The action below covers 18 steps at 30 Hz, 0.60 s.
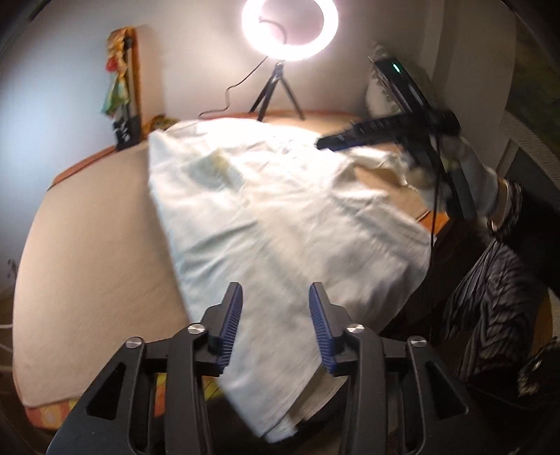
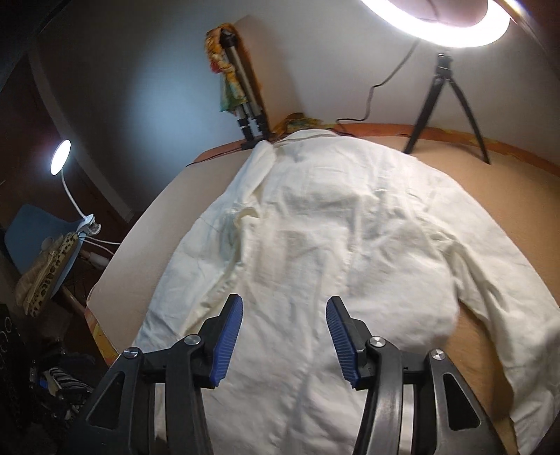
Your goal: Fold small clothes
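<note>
One white shirt (image 2: 315,245) lies spread across the beige desk (image 1: 87,245), its near hem hanging over the front edge, and as far as I can judge the folding has hardly begun: the body is still laid out flat in a single layer, with only the left side looking turned in along a soft crease, though the blur in the left wrist view makes that hard to settle. The sleeve (image 2: 507,332) on the right lies out loose on the desk, so both side folds and the final fold in half look to be still ahead. The left tongs (image 1: 274,315) are spread apart over the near hem with nothing between them, and the right tongs (image 2: 283,332) are likewise spread wide above the lower back of the shirt, gripping nothing. Counting what shows: one shirt, two tongs, one ring light (image 1: 290,28) on a small tripod (image 1: 276,91) at the far edge, one folded tripod (image 2: 245,101) leaning against the wall, and one small clip lamp (image 2: 61,157) off to the left beyond the desk
</note>
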Tool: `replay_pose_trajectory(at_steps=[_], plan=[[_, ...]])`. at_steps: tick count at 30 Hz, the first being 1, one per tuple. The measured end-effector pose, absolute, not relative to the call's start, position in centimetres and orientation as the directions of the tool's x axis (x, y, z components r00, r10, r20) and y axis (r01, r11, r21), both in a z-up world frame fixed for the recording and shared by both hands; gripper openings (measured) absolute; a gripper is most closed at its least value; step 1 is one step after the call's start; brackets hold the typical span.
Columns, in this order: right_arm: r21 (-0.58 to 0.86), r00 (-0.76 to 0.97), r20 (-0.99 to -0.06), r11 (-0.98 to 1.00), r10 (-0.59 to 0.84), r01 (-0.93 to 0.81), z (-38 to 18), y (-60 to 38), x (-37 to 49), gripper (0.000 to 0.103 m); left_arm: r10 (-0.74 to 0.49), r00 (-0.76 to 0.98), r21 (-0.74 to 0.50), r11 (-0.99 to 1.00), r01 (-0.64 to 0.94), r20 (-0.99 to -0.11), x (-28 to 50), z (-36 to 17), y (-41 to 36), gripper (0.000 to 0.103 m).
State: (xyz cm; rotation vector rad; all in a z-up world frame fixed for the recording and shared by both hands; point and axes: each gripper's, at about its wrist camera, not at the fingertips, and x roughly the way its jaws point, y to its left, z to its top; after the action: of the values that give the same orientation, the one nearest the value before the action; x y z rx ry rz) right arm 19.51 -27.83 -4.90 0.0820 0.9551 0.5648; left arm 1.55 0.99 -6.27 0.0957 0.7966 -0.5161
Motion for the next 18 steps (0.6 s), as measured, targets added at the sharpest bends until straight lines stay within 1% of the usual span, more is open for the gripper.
replay_pose_trajectory(at_steps=[3,7,12,18], plan=[[0.302,0.480,-0.756,0.887,0.446,-0.349,-4.6,-32.4,18.8,0.053,-0.431,0.581,-0.114,0.858,0.502,-0.690,2.3,-5.7,-0.6,0.052],[0.309,0.522,-0.754,0.917,0.399,-0.253,-4.2,-38.1,17.5,0.055,-0.471,0.567,-0.129,0.833,0.539,-0.675,3.6,-5.0,-2.4,0.053],[0.302,0.569,-0.753,0.942,0.329,-0.145,-3.8,-44.2,15.7,0.055,-0.507,0.558,-0.143,0.811,0.568,-0.657,4.9,-4.3,-4.6,0.053],[0.261,0.588,-0.779,0.965,0.216,-0.009,-4.5,-50.9,14.4,0.055,-0.534,0.531,-0.181,0.797,0.576,-0.658,6.7,-4.4,-6.6,0.053]])
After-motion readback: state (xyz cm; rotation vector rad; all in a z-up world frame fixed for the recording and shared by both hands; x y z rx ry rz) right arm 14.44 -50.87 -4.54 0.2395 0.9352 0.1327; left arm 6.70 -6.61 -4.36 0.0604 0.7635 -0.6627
